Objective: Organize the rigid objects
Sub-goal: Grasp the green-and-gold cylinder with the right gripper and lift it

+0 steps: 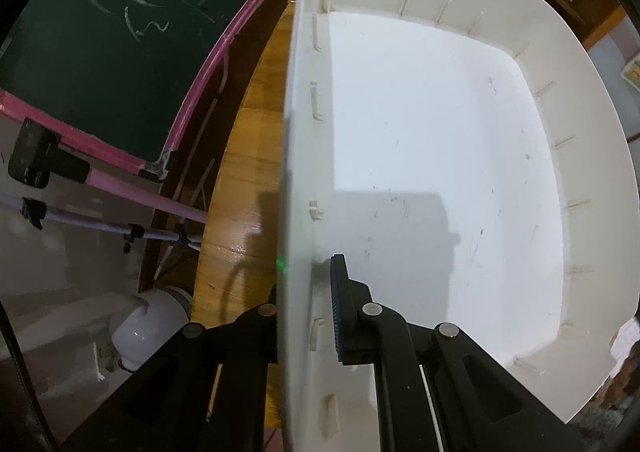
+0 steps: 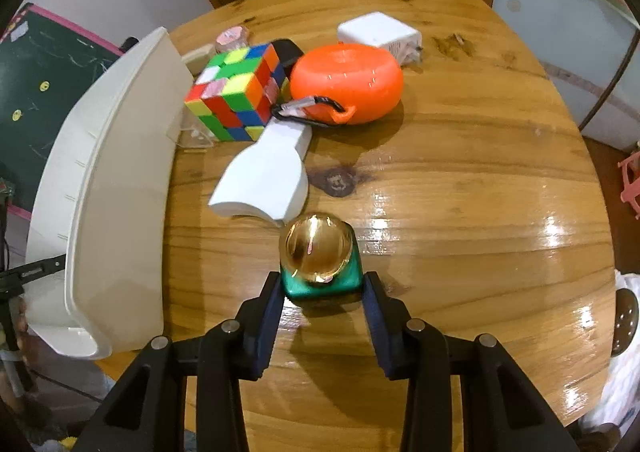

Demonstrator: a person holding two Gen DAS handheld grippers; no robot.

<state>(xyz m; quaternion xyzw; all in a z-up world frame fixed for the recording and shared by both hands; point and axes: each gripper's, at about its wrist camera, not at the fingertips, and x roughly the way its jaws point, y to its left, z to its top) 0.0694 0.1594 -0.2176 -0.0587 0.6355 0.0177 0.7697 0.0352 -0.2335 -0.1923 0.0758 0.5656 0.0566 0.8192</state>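
My left gripper [image 1: 306, 288] is shut on the side wall of a white plastic bin [image 1: 440, 156], one finger inside and one outside. The bin is tilted and holds nothing; it also shows at the left of the right wrist view [image 2: 116, 188]. My right gripper [image 2: 322, 288] is shut on a green square bottle with a gold ball cap [image 2: 318, 256], which stands on the wooden table [image 2: 460, 192]. Beyond it lie a white flared plastic piece [image 2: 266, 176], a colour cube [image 2: 236, 92], an orange round case [image 2: 348, 80] and a white charger [image 2: 380, 34].
A pink round tin [image 2: 232, 36] and a black item [image 2: 288, 50] sit behind the cube. A green chalkboard with a pink frame [image 1: 120, 44] stands left of the table. A white bulb-shaped object [image 1: 148, 328] lies on the floor below.
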